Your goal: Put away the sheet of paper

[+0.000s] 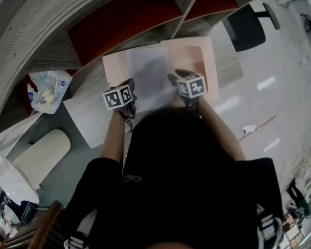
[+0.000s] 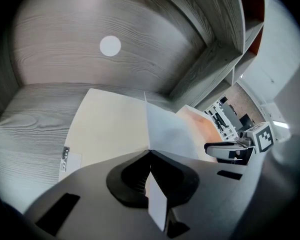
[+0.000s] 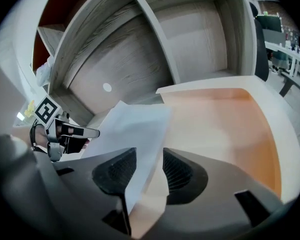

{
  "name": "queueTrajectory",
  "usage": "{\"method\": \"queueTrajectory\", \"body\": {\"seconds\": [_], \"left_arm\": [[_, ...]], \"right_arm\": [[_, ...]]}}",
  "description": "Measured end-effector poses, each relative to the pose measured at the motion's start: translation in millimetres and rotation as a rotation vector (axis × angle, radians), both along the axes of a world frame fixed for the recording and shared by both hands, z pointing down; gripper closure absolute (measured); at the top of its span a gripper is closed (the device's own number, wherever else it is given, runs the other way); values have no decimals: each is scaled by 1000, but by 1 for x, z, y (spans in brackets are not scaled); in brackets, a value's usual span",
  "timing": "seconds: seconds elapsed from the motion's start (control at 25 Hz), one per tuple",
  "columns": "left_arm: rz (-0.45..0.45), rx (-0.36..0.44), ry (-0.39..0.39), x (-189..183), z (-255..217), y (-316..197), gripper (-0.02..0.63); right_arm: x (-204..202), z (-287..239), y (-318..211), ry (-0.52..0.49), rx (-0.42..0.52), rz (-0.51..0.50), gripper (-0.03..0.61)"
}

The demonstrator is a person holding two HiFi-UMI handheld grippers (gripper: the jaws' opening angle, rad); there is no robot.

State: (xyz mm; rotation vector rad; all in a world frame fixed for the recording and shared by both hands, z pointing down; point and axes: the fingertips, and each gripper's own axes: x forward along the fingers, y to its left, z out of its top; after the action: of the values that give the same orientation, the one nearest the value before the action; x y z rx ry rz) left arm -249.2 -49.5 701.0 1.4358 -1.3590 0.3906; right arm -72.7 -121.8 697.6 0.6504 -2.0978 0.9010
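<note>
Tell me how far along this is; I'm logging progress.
Done: the sheet of paper lies over the open peach folder. In hand: the left tool is shut on its near edge; the right tool is open, the sheet loose between its pads. Left: probably releasing the sheet and closing the folder.

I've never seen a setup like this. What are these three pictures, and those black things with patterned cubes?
No robot here: a person holds a gripping tool in each hand; the cubes belong to them. One picture looks down from a head camera; the others come from cameras on each tool. On the grey wooden surface lies a peach folder with a sheet of paper over it. The left tool is shut on the sheet; the right tool is open, the sheet loose between its jaws.
</note>
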Motion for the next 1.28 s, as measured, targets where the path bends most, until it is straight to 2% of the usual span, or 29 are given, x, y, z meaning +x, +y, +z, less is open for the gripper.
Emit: {"method": "queueTrajectory", "body": {"seconds": [0.16,0.2,0.52,0.84,1.28], "left_arm": [[4,5,-12,3,-2,-1,568],[3,6,-13,4,-3,-1,568],[-55,14,22,14,-4,-1,568],[-105,25,52,25,-4,-4,568],[-91,25,48,41,-6,-8,568]], "right_arm": [[-1,-19,3,-52,58,-3,543],[-4,-23,7,-73,62,-16,551],[-16,-39,28,-95,143,-137,557],[3,-45,22,-99,150,-92,557],[18,-44,22,-98,148,-78,557]]}}
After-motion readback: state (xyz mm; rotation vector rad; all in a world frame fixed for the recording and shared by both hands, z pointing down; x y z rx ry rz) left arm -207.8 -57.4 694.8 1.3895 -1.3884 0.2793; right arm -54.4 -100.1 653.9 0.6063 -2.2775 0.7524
